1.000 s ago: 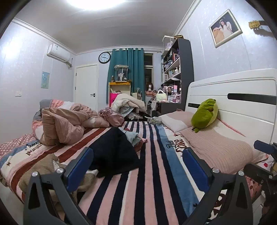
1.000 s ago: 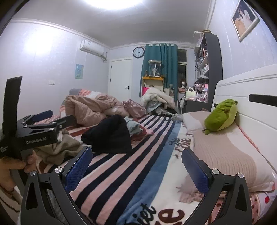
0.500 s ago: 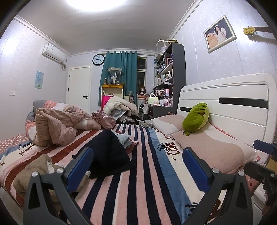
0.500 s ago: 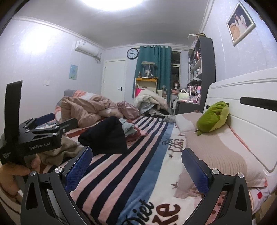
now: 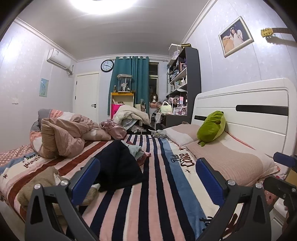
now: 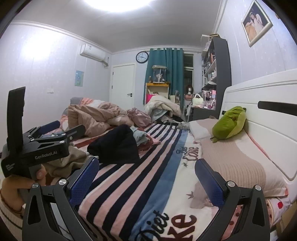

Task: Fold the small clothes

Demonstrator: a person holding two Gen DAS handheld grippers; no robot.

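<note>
Ceiling light (image 5: 104, 5) glaring overhead; sharp focus, fisheye-warped edges.

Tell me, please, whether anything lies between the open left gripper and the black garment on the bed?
Nothing visible does. The left gripper hangs open over the striped blanket, and only bare blanket separates it from the black garment.

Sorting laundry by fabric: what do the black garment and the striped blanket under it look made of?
The black garment looks like a soft matte knit or fleece; it slumps in a thick fold without shine. The striped blanket looks like plush fleece, with a fuzzy nap on its stripes. Neither fibre can be confirmed.
</note>
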